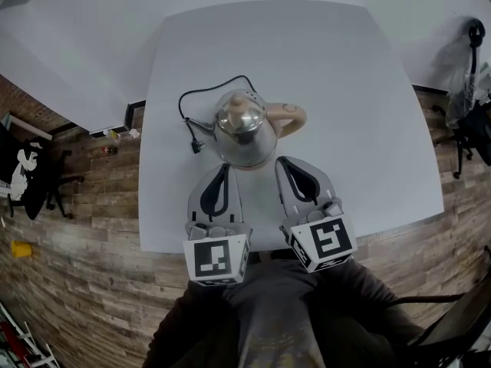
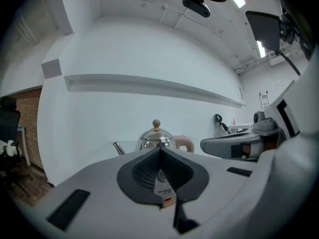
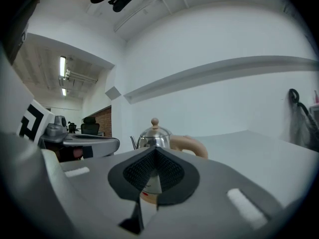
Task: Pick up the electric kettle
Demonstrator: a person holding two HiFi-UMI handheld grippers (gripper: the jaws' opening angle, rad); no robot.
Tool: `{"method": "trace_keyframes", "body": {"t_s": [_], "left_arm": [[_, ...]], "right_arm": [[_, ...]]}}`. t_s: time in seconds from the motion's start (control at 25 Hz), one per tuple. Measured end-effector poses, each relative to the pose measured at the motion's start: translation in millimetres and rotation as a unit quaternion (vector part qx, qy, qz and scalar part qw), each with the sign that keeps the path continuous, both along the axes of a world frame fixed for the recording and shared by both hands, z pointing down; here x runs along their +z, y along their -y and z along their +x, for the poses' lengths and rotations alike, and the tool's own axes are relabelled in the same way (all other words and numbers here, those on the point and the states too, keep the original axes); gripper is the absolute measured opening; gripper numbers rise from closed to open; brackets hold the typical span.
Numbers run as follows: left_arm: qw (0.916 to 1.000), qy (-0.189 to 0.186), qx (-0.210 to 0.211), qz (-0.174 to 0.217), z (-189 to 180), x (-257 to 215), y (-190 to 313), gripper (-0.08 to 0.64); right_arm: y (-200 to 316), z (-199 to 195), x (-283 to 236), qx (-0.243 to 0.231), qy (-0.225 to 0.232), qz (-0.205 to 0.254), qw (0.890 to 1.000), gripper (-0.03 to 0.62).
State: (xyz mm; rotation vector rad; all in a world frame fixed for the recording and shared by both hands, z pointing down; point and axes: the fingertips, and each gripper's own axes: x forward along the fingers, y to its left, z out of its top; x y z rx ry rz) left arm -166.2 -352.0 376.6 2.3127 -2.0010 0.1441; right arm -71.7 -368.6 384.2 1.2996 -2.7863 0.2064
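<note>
- Wood floor, left edge of the head view: dark office chair [image 1: 40, 181] standing well clear of the table [image 1: 353, 90]. Not in play.
- Table, left of centre: black cord [image 1: 216, 87] loops behind the kettle [image 1: 244, 133] and ends in a plug [image 1: 196, 146] lying loose on the tabletop just left of the kettle's body. It is not plugged in.
- Left gripper [image 1: 224, 167], lower centre-left: jaws fully closed, pads together, nothing between them. It points up the frame at the kettle's near left side and stops short of it. No contact visible.
- Kettle, centre of the table: upright, lid and knob on. In the left gripper view it sits dead ahead above the closed tips, spout [image 2: 117, 148] out to the left.
- Right gripper [image 1: 282, 161], lower centre-right: likewise closed tight and empty. Its tip is just beside the kettle's near right flank. Cannot tell whether it touches.
- Handle [image 1: 290, 117], right of the body: cream loop sticking out toward the right of the frame.
- Key relation: the spout-to-handle line runs left to right, across the way both grippers point. The handle is on the right gripper's side, up and slightly right of its tip.
- Judgement: the right gripper is the nearer one for a handle grab, and its jaws must part first.
</note>
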Motion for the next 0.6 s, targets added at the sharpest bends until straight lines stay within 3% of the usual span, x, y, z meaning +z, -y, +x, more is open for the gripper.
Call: {"method": "trace_keyframes", "body": {"t_s": [0.24,0.52,0.6], "left_arm": [[1.0,-0.006,-0.003,-0.002,-13.0,48.6,14.8,0.002],[0.9996,-0.02,-0.012,0.014,-33.3,47.1,32.2,0.002],[0.9995,-0.025,-0.011,0.016,-38.2,47.5,36.4,0.009]], "right_arm": [[16.3,3.3,52.1,0.02,-0.009,-0.01,1.0,0.002],[42.8,13.2,57.0,0.066,-0.024,-0.005,0.998,0.003],[50.8,17.6,57.1,0.083,-0.024,0.0,0.996,0.056]]}}
